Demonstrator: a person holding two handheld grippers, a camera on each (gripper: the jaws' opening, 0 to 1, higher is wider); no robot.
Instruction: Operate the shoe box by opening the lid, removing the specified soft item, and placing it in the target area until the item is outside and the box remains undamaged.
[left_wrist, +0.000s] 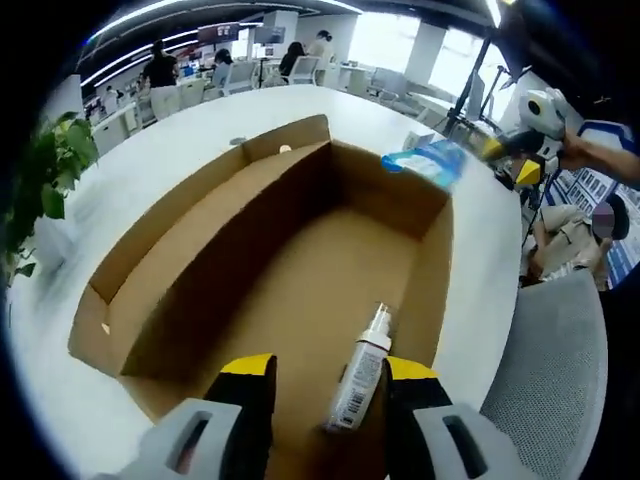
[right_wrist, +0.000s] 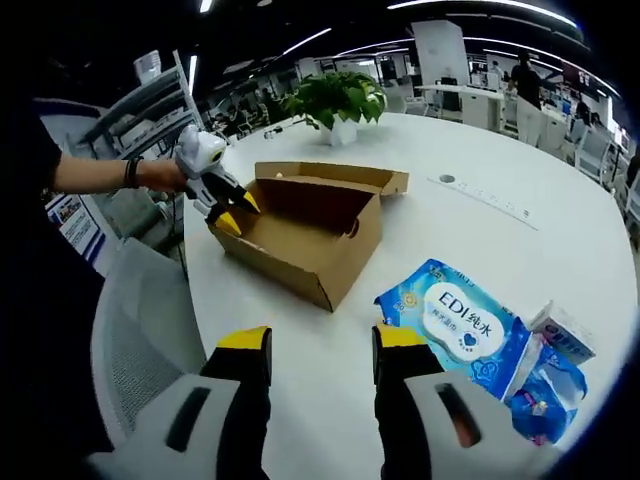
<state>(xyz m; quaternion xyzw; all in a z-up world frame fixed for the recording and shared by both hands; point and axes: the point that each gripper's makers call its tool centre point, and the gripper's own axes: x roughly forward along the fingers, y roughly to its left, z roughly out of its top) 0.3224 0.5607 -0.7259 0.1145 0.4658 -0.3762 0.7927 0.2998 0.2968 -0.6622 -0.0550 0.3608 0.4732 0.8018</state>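
Left gripper (left_wrist: 327, 375) jaws apart over open shoe box (left_wrist: 300, 250), spray bottle (left_wrist: 360, 372) between them, untouched. Right gripper (right_wrist: 311, 342) jaws apart, empty; wipes pack (right_wrist: 455, 325) beside on table (right_wrist: 480, 230).

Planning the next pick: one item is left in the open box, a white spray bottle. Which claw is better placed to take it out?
Left. The left claw hangs open over the box with the spray bottle between its jaws. The right claw is outside, near the wipes pack.
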